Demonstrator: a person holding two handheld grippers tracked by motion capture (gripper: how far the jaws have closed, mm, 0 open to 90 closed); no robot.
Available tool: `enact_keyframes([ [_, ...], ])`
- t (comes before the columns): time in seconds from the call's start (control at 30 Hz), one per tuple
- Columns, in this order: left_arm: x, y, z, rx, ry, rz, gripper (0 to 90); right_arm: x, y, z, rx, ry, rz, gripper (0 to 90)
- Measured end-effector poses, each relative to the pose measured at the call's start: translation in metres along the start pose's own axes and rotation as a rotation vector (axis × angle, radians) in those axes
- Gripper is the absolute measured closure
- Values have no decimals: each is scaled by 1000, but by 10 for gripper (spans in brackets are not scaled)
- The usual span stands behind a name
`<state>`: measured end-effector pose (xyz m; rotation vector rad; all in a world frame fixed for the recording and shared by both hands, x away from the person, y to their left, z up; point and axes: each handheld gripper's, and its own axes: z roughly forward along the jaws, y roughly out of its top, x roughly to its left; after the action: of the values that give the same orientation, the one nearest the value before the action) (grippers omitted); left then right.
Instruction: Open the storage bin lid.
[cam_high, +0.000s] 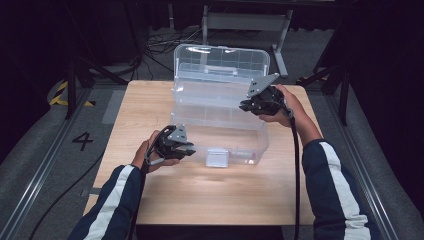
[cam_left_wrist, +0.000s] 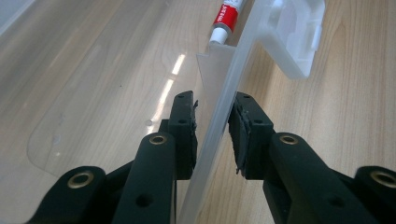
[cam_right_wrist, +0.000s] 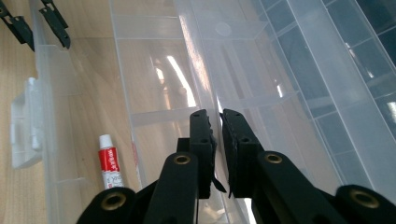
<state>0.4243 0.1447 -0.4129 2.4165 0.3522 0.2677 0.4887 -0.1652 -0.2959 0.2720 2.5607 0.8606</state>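
Toolbox (cam_high: 220, 110) of clear plastic stands open mid-desk (cam_high: 200, 195) in the high view, its long axis running left to right; the left claw (cam_high: 187, 148) sits at its front-left wall, the right claw (cam_high: 246, 106) at the raised tray on the right. Left gripper view: jaws straddle the front wall (cam_left_wrist: 219, 121), slightly spread, not quite clamped. Right gripper view: jaws nearly together, pinching a thin tray edge (cam_right_wrist: 215, 112); a glue tube (cam_right_wrist: 109, 163) lies inside the box.
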Motion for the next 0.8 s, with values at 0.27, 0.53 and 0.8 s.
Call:
enact_keyframes([
  [0.27,-1,0,0,-8,11,8,714,6,-2,-2,-4,0,1,829],
  [0.53,-1,-1,0,-10,15,12,710,12,-5,-3,-14,-1,-1,825],
  [0.8,-3,-1,1,-13,25,16,699,17,-8,-4,-25,3,-1,821],
])
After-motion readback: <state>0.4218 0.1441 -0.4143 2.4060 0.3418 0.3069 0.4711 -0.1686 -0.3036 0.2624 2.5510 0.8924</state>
